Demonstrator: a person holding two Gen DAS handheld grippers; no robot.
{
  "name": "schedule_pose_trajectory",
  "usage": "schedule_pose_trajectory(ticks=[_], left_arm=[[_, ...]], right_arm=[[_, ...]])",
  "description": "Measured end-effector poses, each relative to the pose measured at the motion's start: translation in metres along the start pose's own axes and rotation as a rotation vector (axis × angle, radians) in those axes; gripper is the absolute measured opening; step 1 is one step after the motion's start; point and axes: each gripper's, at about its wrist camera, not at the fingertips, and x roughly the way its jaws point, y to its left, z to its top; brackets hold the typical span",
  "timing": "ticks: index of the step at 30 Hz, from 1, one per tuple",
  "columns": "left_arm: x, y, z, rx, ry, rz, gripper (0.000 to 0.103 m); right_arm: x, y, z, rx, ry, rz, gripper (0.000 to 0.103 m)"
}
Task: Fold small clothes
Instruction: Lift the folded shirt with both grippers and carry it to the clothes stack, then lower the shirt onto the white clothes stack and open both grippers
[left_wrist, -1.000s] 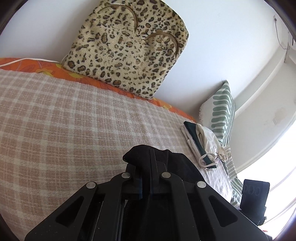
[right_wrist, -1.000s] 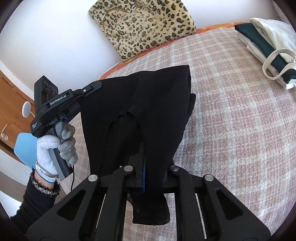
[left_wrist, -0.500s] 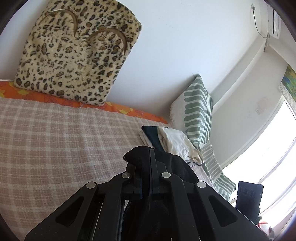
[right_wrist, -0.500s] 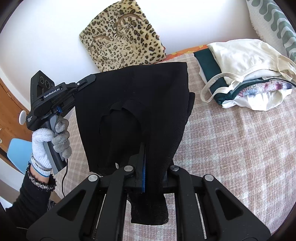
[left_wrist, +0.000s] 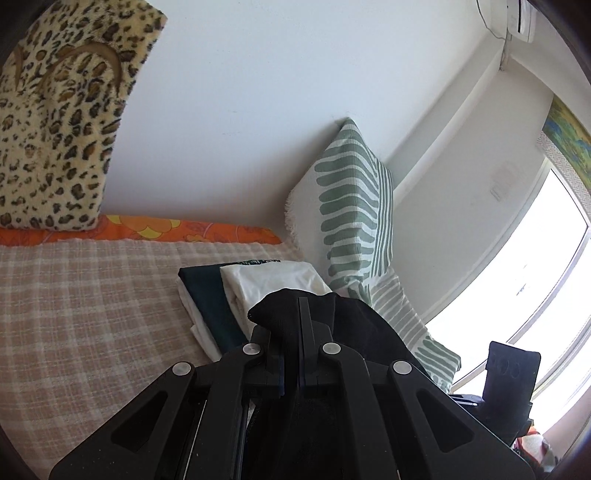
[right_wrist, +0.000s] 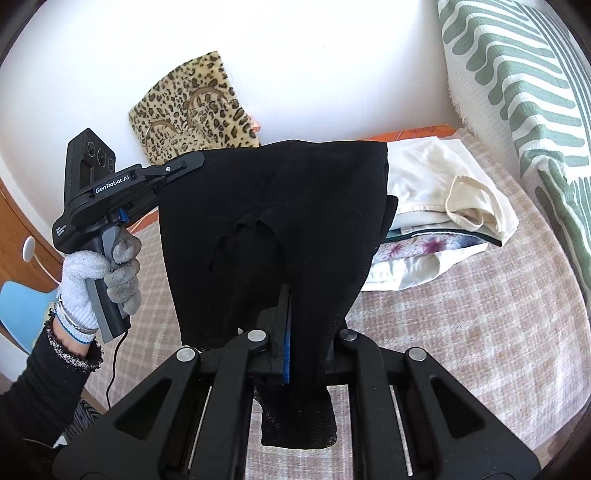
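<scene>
A folded black garment (right_wrist: 280, 221) hangs in the air between my two grippers, above the plaid bed cover. My right gripper (right_wrist: 286, 321) is shut on its near lower edge. My left gripper (left_wrist: 300, 314) is shut on its far top corner; it also shows in the right wrist view (right_wrist: 192, 162), held by a gloved hand. The black garment (left_wrist: 354, 325) drapes over the left gripper's fingers. A stack of folded clothes (right_wrist: 436, 206), white, dark green and floral, lies on the bed just behind and right of the garment; it shows in the left wrist view (left_wrist: 258, 288) too.
A green-and-white striped pillow (left_wrist: 354, 221) leans in the corner right of the stack. A leopard-print cushion (left_wrist: 55, 129) stands against the wall at the left. The plaid bed cover (right_wrist: 461, 325) spreads below. A bright window (left_wrist: 535, 277) is at the right.
Both grippers have carried the black garment to the right, toward the stack of folded clothes and the striped pillow. The stack now sits right behind the garment. Both grips are unchanged.
</scene>
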Motion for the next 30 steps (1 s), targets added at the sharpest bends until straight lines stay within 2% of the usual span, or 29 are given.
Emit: schedule_pose_trajectory(ticks=[8,17,21,30], left_arm=[[0.057,-0.023,0.027,0.037,-0.012,-0.004,0.003],[0.116,-0.016,0.042,0.045,-0.014,0.05,0.003],[0.132,-0.002,0.045,0.049,0.0,0.1,0.003],[0.153,0.018,0.041,0.095,0.039,0.194,0.003]], right_arm=[[-0.01,-0.063,0.053,-0.016,-0.042,-0.047,0.01],[0.029,-0.124,0.096,-0.045,-0.02,-0.03,0.01],[0.051,-0.139,0.104,-0.019,0.003,0.02,0.01],[0.076,-0.154,0.102,-0.01,0.056,0.007,0.01]])
